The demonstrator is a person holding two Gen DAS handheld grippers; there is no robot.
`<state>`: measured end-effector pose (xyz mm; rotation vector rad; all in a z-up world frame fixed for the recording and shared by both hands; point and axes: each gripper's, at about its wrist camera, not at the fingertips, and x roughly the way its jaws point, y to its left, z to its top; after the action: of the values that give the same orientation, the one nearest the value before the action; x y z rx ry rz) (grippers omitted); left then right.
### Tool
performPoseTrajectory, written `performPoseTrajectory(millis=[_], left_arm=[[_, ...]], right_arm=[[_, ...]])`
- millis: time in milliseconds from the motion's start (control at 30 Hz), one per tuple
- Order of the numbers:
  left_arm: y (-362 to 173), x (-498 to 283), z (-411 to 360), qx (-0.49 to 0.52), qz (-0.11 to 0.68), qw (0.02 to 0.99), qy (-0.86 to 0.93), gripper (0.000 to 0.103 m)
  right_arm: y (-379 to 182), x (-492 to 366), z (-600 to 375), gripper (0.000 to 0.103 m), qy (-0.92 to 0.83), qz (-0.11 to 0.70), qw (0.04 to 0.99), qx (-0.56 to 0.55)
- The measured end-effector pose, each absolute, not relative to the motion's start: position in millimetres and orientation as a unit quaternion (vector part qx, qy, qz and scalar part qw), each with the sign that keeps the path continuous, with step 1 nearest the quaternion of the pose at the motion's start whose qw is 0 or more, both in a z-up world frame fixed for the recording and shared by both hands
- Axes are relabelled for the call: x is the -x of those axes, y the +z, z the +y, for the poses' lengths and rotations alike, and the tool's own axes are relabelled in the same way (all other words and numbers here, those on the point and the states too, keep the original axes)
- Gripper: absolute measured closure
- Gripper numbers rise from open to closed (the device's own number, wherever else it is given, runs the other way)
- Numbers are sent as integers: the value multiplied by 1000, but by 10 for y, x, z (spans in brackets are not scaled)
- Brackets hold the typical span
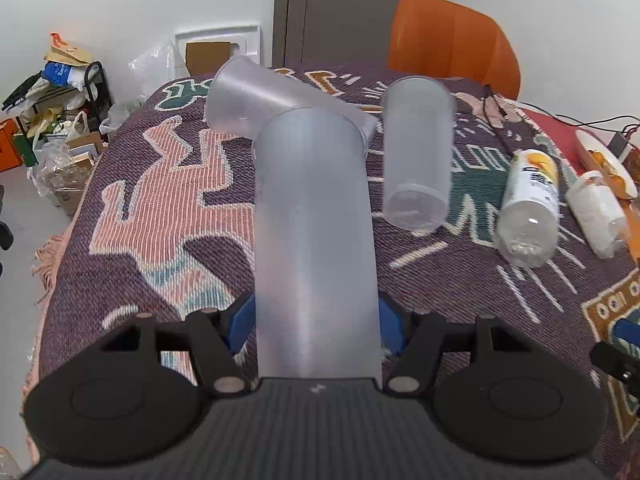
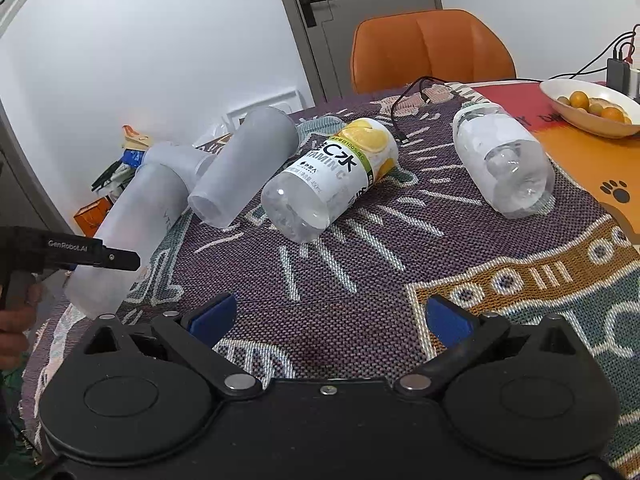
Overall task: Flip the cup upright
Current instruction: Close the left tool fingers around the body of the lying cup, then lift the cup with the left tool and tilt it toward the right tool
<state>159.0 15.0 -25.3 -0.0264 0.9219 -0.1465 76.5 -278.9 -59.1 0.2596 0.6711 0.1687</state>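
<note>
My left gripper (image 1: 316,320) is shut on a frosted translucent cup (image 1: 316,240) that lies along its fingers, pointing away; the same cup (image 2: 128,236) shows at the left of the right wrist view with the left gripper's black arm (image 2: 80,256) across it. A second frosted cup (image 1: 416,152) lies on its side to the right. A third frosted cup (image 1: 264,100) lies on its side behind the held one. My right gripper (image 2: 328,320) is open and empty above the patterned cloth (image 2: 360,280).
Two plastic bottles lie on their sides: a lemon-label one (image 2: 332,176) and a plain one (image 2: 504,160). A white bowl of small oranges (image 2: 588,108) and a black cable (image 2: 408,112) are at the back right. An orange chair (image 2: 432,48) stands behind the table.
</note>
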Motion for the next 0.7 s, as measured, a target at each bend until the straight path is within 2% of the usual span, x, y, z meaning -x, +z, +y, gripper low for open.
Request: performPoseTrajectory(millis=[700], left_arm=[[94, -771, -169, 36, 397, 910, -113, 41]], right_arm=[[-530, -407, -2878, 0, 95, 311, 933, -153]])
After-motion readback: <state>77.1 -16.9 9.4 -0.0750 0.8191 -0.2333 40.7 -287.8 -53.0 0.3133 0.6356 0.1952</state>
